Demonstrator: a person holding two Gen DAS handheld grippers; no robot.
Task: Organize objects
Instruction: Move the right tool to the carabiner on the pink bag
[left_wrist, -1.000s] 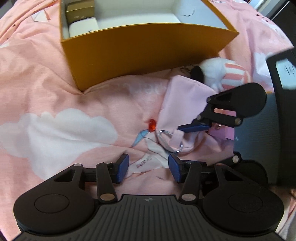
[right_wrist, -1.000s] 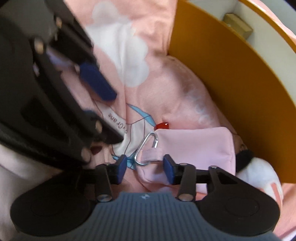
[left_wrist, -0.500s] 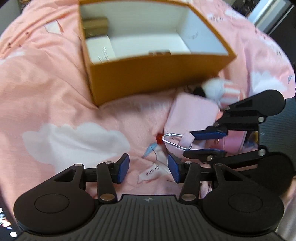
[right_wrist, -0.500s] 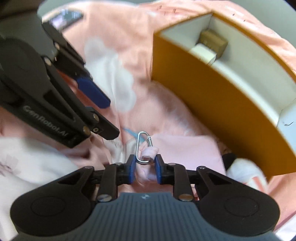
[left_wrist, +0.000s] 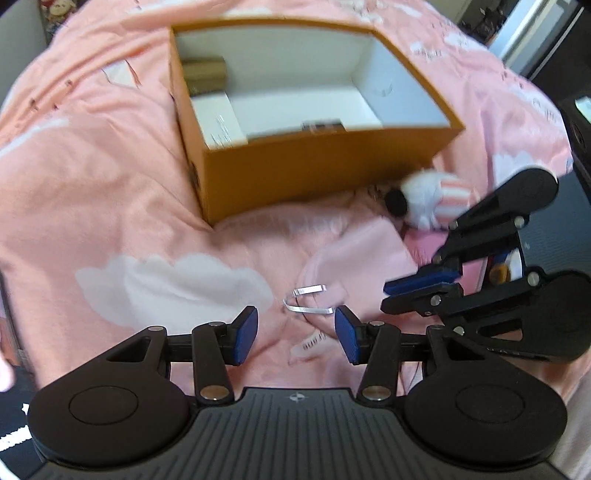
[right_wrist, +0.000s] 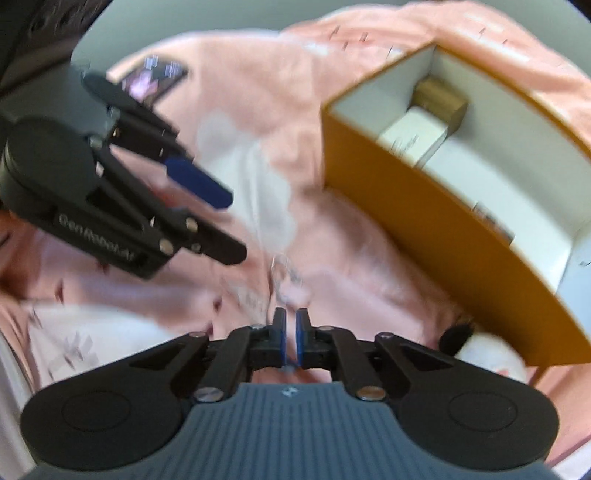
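A pink fabric pouch with a silver carabiner lies on the pink cloud-print bedding, in front of an open orange box. In the left wrist view my right gripper reaches in from the right. Its jaws are closing, nearly together, and they pinch the pouch's edge by its strap. The right wrist view shows the same narrow gap in my right gripper, with the blurred carabiner just ahead. My left gripper hangs open above the carabiner, holding nothing, and appears as the left gripper in the right wrist view.
The orange box holds a gold-brown carton and a white carton. A white plush toy with pink stripes lies against the box's near right corner. A phone rests on the bedding at the far left.
My right jaws went from open around the pouch's strap to nearly together on it. Both grippers have risen, so the box and bedding look farther off. The carabiner has shifted with the strap.
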